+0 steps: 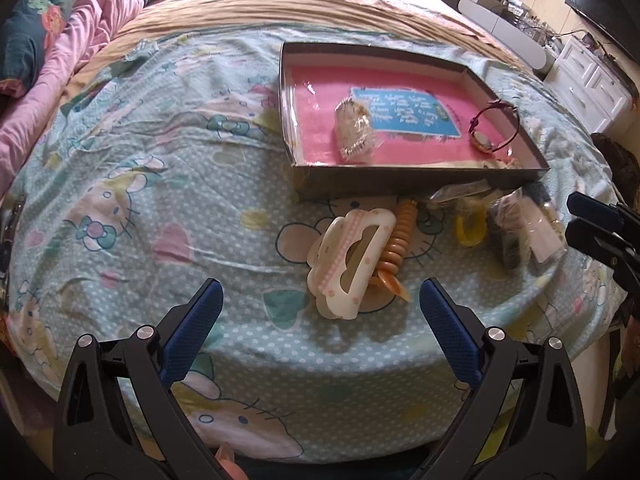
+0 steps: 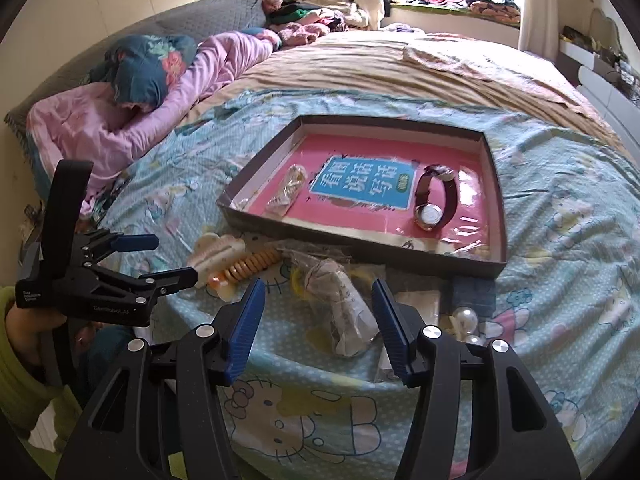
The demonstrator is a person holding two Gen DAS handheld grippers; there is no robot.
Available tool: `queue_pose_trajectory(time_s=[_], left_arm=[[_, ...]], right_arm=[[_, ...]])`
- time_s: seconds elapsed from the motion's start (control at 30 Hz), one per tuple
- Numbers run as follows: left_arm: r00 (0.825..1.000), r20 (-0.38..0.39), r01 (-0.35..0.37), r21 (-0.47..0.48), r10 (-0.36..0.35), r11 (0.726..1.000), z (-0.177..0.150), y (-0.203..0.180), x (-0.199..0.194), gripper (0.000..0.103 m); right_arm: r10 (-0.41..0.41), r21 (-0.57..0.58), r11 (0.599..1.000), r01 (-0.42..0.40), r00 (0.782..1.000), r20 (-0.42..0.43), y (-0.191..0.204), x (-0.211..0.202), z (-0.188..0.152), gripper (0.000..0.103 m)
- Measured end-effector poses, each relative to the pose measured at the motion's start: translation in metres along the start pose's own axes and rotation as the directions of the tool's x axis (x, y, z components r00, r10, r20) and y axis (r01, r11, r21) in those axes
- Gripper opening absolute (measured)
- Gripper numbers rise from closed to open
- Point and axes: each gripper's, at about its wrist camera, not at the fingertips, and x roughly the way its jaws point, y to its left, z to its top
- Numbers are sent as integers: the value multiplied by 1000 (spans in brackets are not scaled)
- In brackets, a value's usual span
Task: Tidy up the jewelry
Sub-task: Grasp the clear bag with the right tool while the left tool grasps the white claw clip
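A shallow grey box (image 2: 496,200) with a pink lining sits on the bed's blue cartoon-print sheet (image 2: 560,184), in the middle of the right wrist frame, and already holds a wristwatch (image 2: 434,200) at its right side and a small clear packet of jewelry (image 2: 288,190) at its left. In front of the box's near wall a cluster of loose pieces crowds the sheet: a cream hair clip (image 1: 352,256) with pink dotted trim lies against an orange spiral hair tie (image 1: 400,236), both just below centre in the left wrist frame, and to their right are a yellow ring (image 1: 470,226) and a crumpled clear bag (image 2: 344,308). Several pearl beads (image 2: 464,318) rest beside a small white card at the lower right of the right wrist frame. The left claw (image 1: 318,312) is spread wide with nothing between its blue pads, hovering just short of the hair clip. The right claw (image 2: 318,322) is also spread, its pads either side of the crumpled bag without pressing it. A pink quilt (image 2: 120,124) and piled clothes lie at the upper left, well apart from the box.
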Motion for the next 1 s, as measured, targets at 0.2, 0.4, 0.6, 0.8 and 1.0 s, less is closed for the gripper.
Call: queue_pose_trajectory(time_s=[0.2,0.4,0.6,0.8,1.0], left_arm=[[1000,-13,11,-6,-11,1000,5,-1,10,91],[999,-27,30,-24,-31,999,8,-2,20,90],[997,-45,64,-76,-68,995,5,8,30,89],[994,-25,99,-134,-103,986,6,21,31,78],[993,-20,115,-110,-118,987,9,12,33,54]], right_arm=[[1,-41,999,-2,1000,-25,1,12,0,54],[-8,-90,996,3,998,-59,4,25,-3,54],[-48,-104,994,39,995,-84,-1,41,-12,54],[-63,-99,994,52,992,-112,-8,57,-15,42],[-63,-94,994,53,993,-101,-12,62,-16,34]])
